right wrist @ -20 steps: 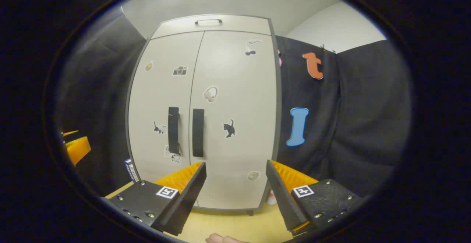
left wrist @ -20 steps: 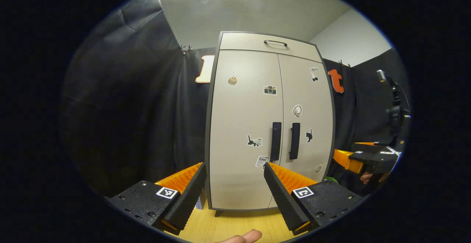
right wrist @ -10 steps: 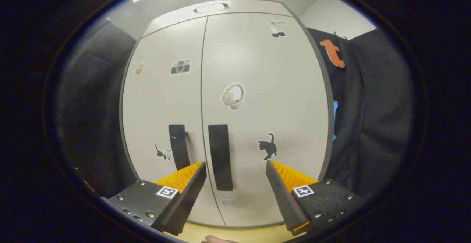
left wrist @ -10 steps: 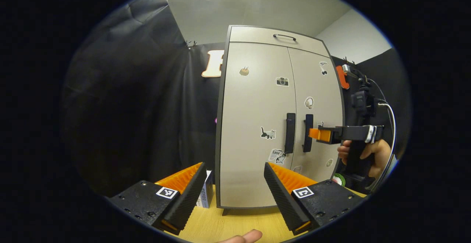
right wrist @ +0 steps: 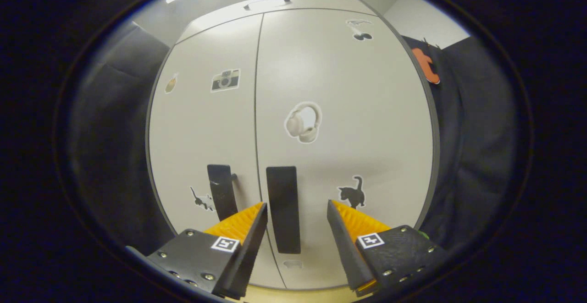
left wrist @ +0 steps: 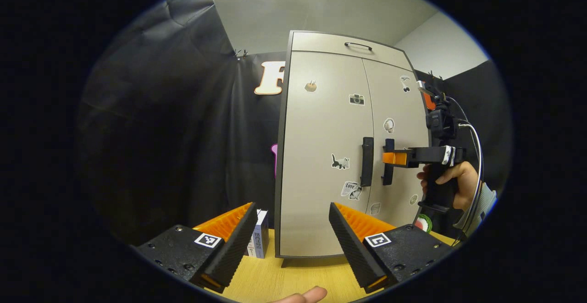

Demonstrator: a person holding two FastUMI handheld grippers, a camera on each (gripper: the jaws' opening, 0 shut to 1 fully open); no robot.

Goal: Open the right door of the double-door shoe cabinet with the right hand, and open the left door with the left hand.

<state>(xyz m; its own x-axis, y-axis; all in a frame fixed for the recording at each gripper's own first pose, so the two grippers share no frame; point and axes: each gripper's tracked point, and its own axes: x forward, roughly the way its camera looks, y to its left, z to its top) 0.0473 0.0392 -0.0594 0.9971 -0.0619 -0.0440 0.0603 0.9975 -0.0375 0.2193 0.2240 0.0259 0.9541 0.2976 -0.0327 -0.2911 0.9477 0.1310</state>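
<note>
- The shoe cabinet [left wrist: 328, 156] stands upright on the wooden tabletop [left wrist: 293, 280], both doors flat and shut against the frame.
- In the left gripper view, the left gripper [left wrist: 293, 213] hangs back from the cabinet, fingers wide apart, nothing between them; a fingertip [left wrist: 305, 295] of the holding hand peeks in at the bottom edge.
- That gripper points at the lower part of the left door [left wrist: 325, 156], well short of the left handle [left wrist: 367, 162].
- Over on the far side of that view, the right gripper [left wrist: 395, 158] is held level by a hand [left wrist: 451, 179] and reaches in to the right handle [left wrist: 389, 168]; its tip overlaps the bar, though contact cannot be judged from here.
- In the right gripper view, the right handle [right wrist: 283, 215] sits squarely in the gap between the two fingers of the right gripper [right wrist: 293, 213], which stand apart on either side of it, not pressing on it.
- The right door [right wrist: 344, 124] is close ahead, carrying a headphone sticker [right wrist: 302, 122] above the handle and a black cat sticker [right wrist: 352, 192] beside it.
- The left handle [right wrist: 221, 192] stands just beyond the door seam, with a camera sticker [right wrist: 225, 79] higher up.
- A small box [left wrist: 259, 240] stands on the tabletop just beside the cabinet's left edge.
</note>
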